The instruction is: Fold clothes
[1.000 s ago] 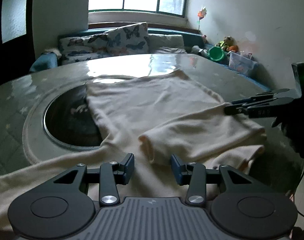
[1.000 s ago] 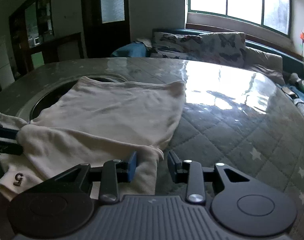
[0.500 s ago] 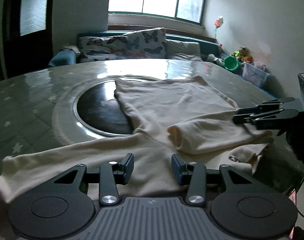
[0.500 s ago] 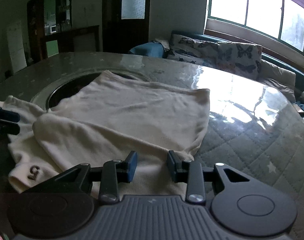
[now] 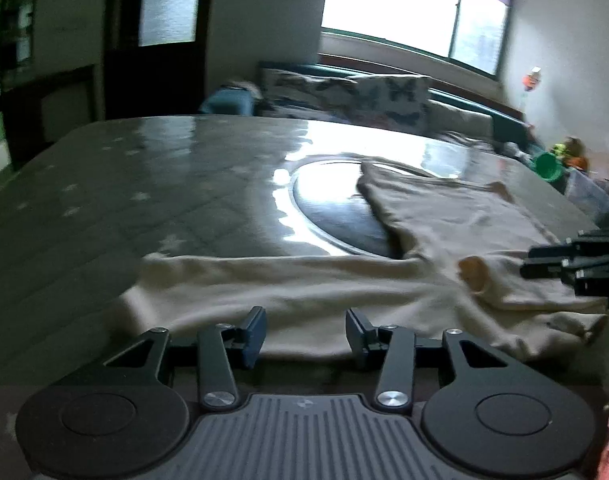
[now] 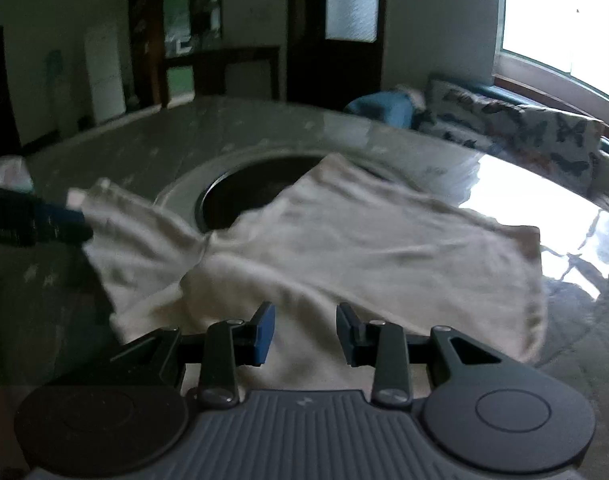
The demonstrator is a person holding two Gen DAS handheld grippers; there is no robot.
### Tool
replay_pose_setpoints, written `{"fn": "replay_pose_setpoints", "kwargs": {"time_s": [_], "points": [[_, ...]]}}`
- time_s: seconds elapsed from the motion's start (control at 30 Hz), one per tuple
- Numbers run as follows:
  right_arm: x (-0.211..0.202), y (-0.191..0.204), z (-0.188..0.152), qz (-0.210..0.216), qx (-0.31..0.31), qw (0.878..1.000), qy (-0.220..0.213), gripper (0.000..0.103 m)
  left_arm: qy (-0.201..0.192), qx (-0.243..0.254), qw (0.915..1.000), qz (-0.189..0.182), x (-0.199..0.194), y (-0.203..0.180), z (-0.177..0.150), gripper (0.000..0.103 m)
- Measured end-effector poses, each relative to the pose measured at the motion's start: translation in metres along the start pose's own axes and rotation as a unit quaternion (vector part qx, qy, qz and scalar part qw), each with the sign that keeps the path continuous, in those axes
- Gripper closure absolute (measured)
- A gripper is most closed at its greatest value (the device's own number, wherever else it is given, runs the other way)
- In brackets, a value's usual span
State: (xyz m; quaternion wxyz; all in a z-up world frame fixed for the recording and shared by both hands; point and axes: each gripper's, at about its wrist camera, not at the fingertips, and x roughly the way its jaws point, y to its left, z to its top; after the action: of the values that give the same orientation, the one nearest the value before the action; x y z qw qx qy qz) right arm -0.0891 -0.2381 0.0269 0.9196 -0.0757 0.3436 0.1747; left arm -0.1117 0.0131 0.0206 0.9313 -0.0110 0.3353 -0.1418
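Observation:
A cream long-sleeved top (image 5: 444,232) lies flat on the round glass-topped table (image 5: 152,184); it also shows in the right wrist view (image 6: 364,240). One sleeve (image 5: 264,284) stretches left along the near edge, the other sleeve (image 5: 516,280) is folded over the body. My left gripper (image 5: 304,336) is open and empty just before the stretched sleeve's near edge. My right gripper (image 6: 304,332) is open and empty over the top's near side; it also shows at the right of the left wrist view (image 5: 564,264). The left gripper shows at the left of the right wrist view (image 6: 36,224), by the sleeve.
A dark round inset (image 5: 336,216) sits in the table's middle, partly under the top. A sofa with butterfly cushions (image 5: 356,92) stands behind under the window. Toys and a green bowl (image 5: 548,164) lie at the far right. A dark door (image 6: 336,28) is behind.
Both views have swung left and are blurred with motion. My left gripper has moved left along the stretched sleeve. Both grippers stay open and empty.

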Motion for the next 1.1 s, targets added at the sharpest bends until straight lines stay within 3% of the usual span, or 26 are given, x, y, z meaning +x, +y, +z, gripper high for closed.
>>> {"fn": "replay_pose_setpoints", "kwargs": {"time_s": [0.17,0.27,0.53,0.8,0.9,1.0,1.03,1.1], "points": [[0.002,0.012,-0.002,-0.002,-0.024,1.000,0.003,0.068,0.003,-0.017,0.9993,0.034,-0.004,0.012,-0.006,0.048],[-0.006,0.013,0.000,0.001,-0.023,1.000,-0.007,0.063,0.003,-0.025,0.9985,0.049,-0.006,0.016,-0.010,0.043],[-0.017,0.009,-0.007,-0.005,-0.010,1.000,-0.010,0.058,0.000,-0.053,0.9953,0.081,-0.008,0.025,-0.013,0.042],[-0.022,0.006,-0.011,-0.010,-0.004,1.000,-0.011,0.057,-0.015,-0.132,0.9839,0.120,-0.008,0.057,-0.005,0.041],[-0.024,0.008,-0.012,-0.011,-0.005,1.000,-0.015,0.056,-0.020,-0.138,0.9820,0.128,-0.005,0.063,-0.002,0.046],[-0.023,0.010,-0.013,-0.011,-0.009,1.000,-0.014,0.056,-0.021,-0.139,0.9814,0.131,0.000,0.069,0.001,0.068],[-0.023,0.010,-0.013,-0.010,-0.009,1.000,-0.014,0.056,-0.021,-0.135,0.9811,0.137,0.002,0.070,0.002,0.083],[-0.022,0.010,-0.014,-0.010,-0.007,1.000,-0.013,0.056,-0.022,-0.125,0.9803,0.151,0.005,0.071,0.004,0.088]]}}
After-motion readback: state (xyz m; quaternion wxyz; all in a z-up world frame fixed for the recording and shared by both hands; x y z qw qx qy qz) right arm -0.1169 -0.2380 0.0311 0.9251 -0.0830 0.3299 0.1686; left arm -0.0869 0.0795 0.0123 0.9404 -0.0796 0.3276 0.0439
